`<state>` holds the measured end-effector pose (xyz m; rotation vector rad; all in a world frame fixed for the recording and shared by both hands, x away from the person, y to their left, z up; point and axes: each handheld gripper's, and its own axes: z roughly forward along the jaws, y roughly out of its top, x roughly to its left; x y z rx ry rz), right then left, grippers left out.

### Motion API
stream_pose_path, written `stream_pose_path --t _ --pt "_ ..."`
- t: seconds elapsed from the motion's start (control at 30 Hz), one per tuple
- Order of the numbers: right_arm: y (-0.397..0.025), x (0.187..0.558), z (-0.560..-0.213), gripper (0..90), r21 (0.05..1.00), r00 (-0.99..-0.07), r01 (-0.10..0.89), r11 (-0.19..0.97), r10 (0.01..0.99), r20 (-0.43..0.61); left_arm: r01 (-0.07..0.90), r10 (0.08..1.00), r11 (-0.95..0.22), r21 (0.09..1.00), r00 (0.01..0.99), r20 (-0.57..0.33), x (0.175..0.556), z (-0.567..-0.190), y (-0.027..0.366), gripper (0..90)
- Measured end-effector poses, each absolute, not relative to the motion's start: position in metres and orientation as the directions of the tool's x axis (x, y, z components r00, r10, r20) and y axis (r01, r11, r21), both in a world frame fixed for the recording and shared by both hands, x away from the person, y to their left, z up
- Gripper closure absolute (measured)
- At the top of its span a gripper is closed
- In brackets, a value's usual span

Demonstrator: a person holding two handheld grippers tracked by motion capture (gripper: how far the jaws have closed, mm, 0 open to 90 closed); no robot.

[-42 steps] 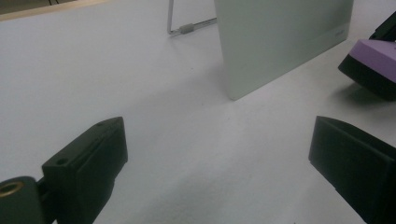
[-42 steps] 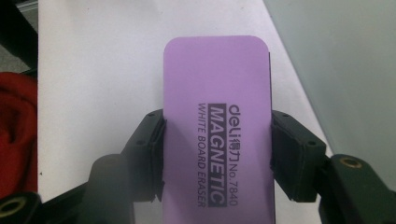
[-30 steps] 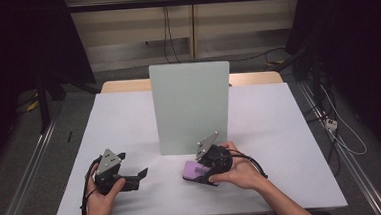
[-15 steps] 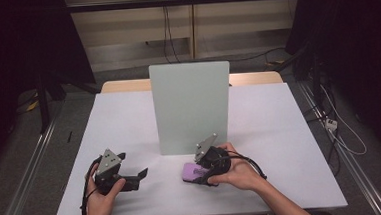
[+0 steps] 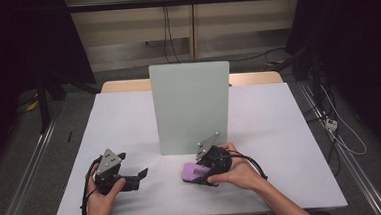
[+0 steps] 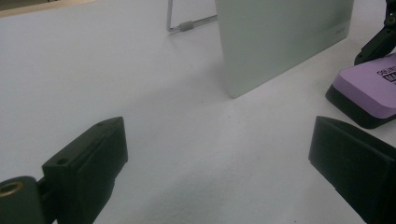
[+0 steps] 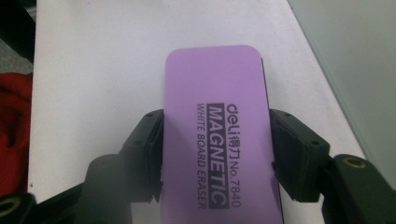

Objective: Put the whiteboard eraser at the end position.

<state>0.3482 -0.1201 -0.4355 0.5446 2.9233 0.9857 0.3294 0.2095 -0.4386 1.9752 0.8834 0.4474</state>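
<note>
A purple magnetic whiteboard eraser with a black base lies on the white table, just in front of the upright whiteboard. My right gripper is shut on it, and its fingers press both long sides of the eraser. To the left, my left gripper rests low over the table, open, with nothing between its jaws. In the left gripper view my left gripper faces the whiteboard's lower corner, with the eraser at the right edge.
The whiteboard stands on a wire stand in the middle of the table. Bare tabletop lies on both sides of it. Cables trail on the floor at the right.
</note>
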Motion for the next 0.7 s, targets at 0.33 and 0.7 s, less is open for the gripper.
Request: stream_pose_path --t 0.33,0.7 --pt "-0.1201 0.3486 -0.4371 23.6 0.595 -0.93 0.343 0.727 0.35 0.109 0.407 0.732 -0.342 0.847 0.68 -0.031 0.3294 -0.4385 0.2096 4.4" --pt "-0.1219 0.3482 -0.4343 8.5 0.611 -0.917 0.356 0.707 0.391 0.082 0.406 0.739 -0.336 0.85 0.673 -0.03 0.3291 -0.4379 0.2105 4.4"
